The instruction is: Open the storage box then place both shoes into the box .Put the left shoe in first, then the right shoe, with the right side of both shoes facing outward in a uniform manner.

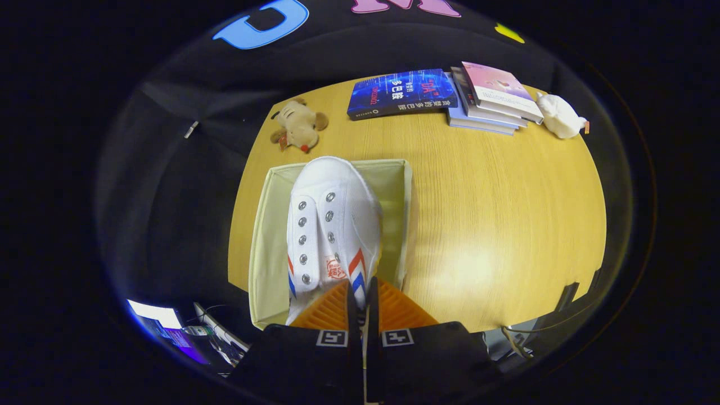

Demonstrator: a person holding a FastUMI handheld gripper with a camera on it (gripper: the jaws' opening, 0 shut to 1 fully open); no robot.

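Observation:
A white canvas shoe [332,225] with metal eyelets and red and blue stripes hangs from my gripper [361,298], toe pointing away from me. Both fingers are closed tight on the shoe's upper edge near its heel end, with only a thin strip of canvas between them. The shoe sits over the open cream fabric storage box [261,242], which stands on the wooden table's near left part. The shoe covers most of the box's inside, so I cannot tell whether another shoe lies under it.
Beyond the box lies a small tan plush toy [298,126]. At the table's far side are a blue book [402,93], a stack of books [492,101] and a white plush toy [559,115]. Bare wooden tabletop [495,225] spreads right of the box.

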